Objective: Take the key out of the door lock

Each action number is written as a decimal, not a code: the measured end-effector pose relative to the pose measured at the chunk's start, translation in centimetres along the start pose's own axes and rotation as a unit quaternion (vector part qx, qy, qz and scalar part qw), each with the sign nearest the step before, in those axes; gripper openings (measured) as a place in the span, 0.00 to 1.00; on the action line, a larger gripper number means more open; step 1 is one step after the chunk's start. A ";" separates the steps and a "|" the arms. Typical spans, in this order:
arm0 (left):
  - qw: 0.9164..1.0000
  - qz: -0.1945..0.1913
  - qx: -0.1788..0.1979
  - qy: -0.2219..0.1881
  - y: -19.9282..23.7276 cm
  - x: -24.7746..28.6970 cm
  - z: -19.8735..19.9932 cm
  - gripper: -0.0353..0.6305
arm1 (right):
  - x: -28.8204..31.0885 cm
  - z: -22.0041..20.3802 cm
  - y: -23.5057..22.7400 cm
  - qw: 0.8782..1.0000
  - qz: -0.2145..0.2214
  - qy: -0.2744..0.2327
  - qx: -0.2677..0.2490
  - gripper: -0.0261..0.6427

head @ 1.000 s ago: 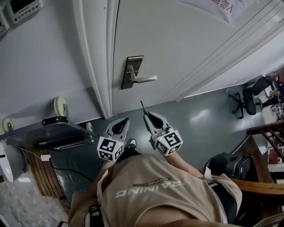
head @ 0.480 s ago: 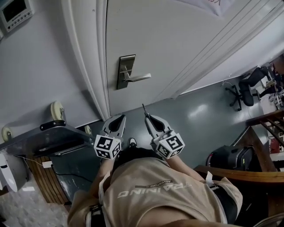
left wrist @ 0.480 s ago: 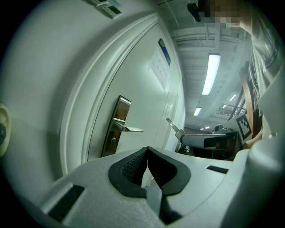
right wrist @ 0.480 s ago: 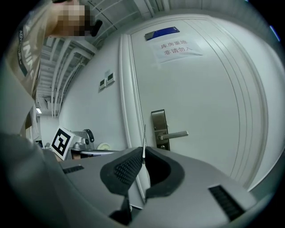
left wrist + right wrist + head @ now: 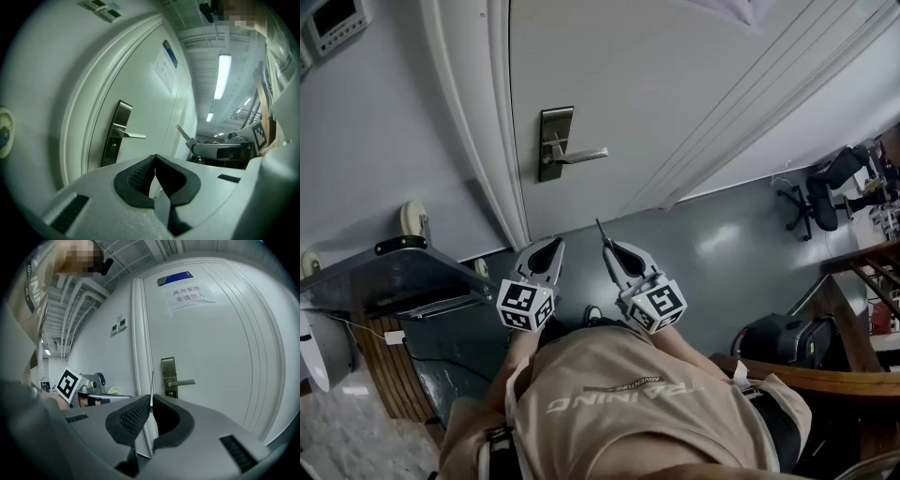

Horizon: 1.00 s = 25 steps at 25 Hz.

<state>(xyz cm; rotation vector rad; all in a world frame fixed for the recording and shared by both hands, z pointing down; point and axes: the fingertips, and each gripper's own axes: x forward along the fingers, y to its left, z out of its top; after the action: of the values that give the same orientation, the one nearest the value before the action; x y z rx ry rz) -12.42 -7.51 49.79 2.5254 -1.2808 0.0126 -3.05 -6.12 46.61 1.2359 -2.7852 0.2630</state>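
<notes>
The right tongs [image 5: 607, 247] are pinching the key [image 5: 600, 231], its blade pointing toward the lock [image 5: 554, 141], well apart; the left tongs [image 5: 550, 247] are sitting closed, empty.

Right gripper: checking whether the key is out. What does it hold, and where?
The right gripper pinches the key by one end; the rest juts past its tips.

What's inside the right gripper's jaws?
A thin key, pinched by the right gripper; its shaft sticks out past the tips. Its gripped end is hidden between the jaws.
</notes>
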 end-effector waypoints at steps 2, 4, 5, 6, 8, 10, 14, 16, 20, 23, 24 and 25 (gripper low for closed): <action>1.000 0.011 0.007 -0.001 -0.9 0.1 0.4 0.07 | -0.2 0.2 -0.2 1.000 0.016 -0.003 0.003 0.07; 1.000 0.021 0.010 -0.002 -2.1 0.1 0.7 0.07 | -0.9 0.8 -0.4 0.999 0.034 -0.011 -0.001 0.07; 1.000 0.026 0.013 -0.001 -2.5 0.2 0.8 0.07 | -1.1 1.0 -0.5 0.999 0.043 -0.015 -0.004 0.07; 0.999 0.032 0.017 0.001 -2.8 0.4 0.9 0.07 | -1.4 1.0 -0.8 0.999 0.050 -0.016 -0.007 0.07; 0.999 0.043 0.026 0.003 -3.7 0.6 1.4 0.07 | -1.8 0.4 -1.7 0.998 0.063 -0.006 -0.008 0.07; 0.998 0.053 0.041 0.002 -4.6 0.4 2.1 0.07 | -1.8 -0.3 -2.2 0.997 0.081 0.007 -0.005 0.07; 0.994 0.096 0.041 0.018 -5.1 -0.9 1.3 0.07 | -1.2 -0.4 -1.9 0.992 0.127 0.002 0.007 0.07; 0.992 0.123 0.028 0.028 -5.1 -1.5 -0.1 0.07 | -1.0 -0.5 -1.5 0.988 0.152 -0.005 0.016 0.07; 0.987 0.155 0.034 0.039 -6.4 -1.6 -1.3 0.07 | -1.5 -2.6 -2.4 0.982 0.185 0.012 0.039 0.07; 0.985 0.164 0.035 0.041 -6.7 -1.1 -1.0 0.07 | -1.6 -3.0 -3.5 0.980 0.195 0.015 0.031 0.07; 0.985 0.165 0.035 0.041 -6.8 -1.0 -0.8 0.07 | -1.5 -2.7 -3.7 0.980 0.198 0.009 0.031 0.07; 0.985 0.165 0.037 0.041 -6.9 -1.0 -0.6 0.07 | -1.4 -2.3 -3.8 0.979 0.200 0.001 0.034 0.07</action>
<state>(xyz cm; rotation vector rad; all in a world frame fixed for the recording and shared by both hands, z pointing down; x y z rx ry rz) -7.48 -2.75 48.36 2.3129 -1.6755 0.2382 0.72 -7.12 49.10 0.6690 -3.0241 0.3860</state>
